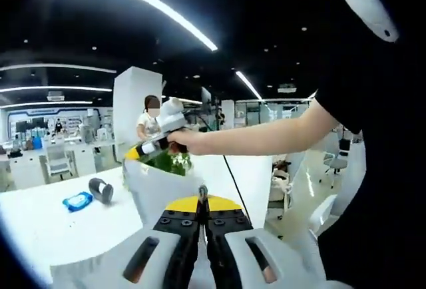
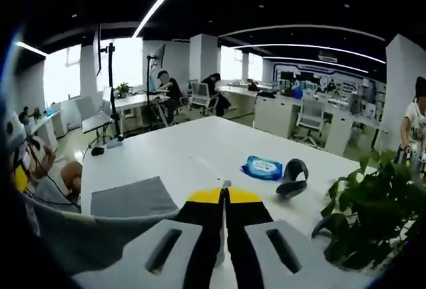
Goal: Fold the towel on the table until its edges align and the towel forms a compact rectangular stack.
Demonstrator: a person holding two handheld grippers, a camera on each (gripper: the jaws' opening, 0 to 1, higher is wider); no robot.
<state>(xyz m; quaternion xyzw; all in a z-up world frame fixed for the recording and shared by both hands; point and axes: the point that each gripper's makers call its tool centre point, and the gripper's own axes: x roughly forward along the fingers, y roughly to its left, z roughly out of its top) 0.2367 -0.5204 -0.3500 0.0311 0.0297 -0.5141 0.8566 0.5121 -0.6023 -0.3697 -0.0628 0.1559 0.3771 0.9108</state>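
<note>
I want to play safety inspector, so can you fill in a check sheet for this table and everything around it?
Surface: white table, mostly bare.
Job's things: grey towel, part flat on the table, part lifted.
Clutter: blue packet, dark container, green plant.
Grippers: left gripper and right gripper, both with jaws together, seemingly pinching the towel.
Cables: black cable across the table.
Surroundings: open office with desks, chairs, ceiling light strips, a tall stand and seated people.
</note>
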